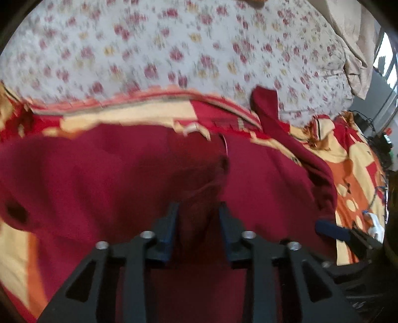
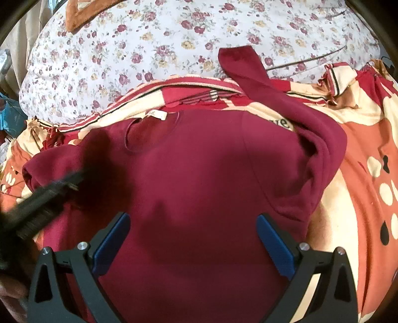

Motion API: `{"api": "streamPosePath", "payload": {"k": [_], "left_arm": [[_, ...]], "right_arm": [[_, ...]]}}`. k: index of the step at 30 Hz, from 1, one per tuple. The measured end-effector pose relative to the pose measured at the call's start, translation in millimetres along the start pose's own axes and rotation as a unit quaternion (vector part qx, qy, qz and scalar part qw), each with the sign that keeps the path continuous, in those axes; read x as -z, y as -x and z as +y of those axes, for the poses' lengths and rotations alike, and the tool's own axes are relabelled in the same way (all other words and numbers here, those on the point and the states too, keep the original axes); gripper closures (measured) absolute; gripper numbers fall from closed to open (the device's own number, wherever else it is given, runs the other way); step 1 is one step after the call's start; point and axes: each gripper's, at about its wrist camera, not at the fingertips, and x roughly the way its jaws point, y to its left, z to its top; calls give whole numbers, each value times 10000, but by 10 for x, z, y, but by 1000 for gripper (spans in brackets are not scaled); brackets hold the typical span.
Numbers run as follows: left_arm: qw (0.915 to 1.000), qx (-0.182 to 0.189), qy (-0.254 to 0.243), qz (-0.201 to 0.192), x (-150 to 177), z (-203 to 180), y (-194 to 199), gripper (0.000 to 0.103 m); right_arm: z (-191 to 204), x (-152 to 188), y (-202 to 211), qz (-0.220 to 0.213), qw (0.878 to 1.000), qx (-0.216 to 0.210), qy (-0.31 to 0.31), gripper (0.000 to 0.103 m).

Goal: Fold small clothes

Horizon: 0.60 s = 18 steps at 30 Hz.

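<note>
A dark red sweatshirt (image 2: 199, 169) lies spread on a red, orange and cream blanket (image 2: 360, 154). One sleeve (image 2: 251, 72) reaches up over the floral sheet. A white neck label (image 2: 156, 114) shows at its collar. My left gripper (image 1: 199, 211) is narrowed on a raised fold of the sweatshirt (image 1: 124, 174), cloth bunched between the pads; this view is blurred. It also shows in the right wrist view (image 2: 62, 186) at the left. My right gripper (image 2: 192, 218) is wide open above the sweatshirt body, nothing between its fingers; its blue finger (image 1: 330, 229) shows in the left wrist view.
A white floral sheet (image 2: 161, 49) covers the bed beyond the blanket. A brown-edged cloth (image 2: 77, 17) lies at its far left. Beige fabric (image 1: 355, 49) hangs at the right, with cables and clutter (image 1: 378, 144) off the bed's right side.
</note>
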Motion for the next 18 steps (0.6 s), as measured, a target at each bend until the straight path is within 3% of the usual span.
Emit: {"api": "streamPosePath", "payload": {"k": [3,6,10,13,16,18], "left_arm": [[9996,223,-23,156,68,52,103,87],[9995,-91,-241,-184,138,145,494,86],[9949,-718,-285,-643,216,447,957,86],[9867,-1439,-172,-730,258,747,1082,86],[9785,-1977,170,-554,308,1066,1022,86],[9760,-2109,380,-392,337,1210,942,86]], "right_arm": [[30,-24,50,-78,9999,-9,84,0],[90,-55,55,-86,9996,-224,153,0],[288,-121,8,-138,9980,-471,395,2],[416,-208,-157,15,9970,-638,440,6],[527,-275,-398,208,9943,-950,439,27],[613,-278,-584,442,9926,-969,581,66]]}}
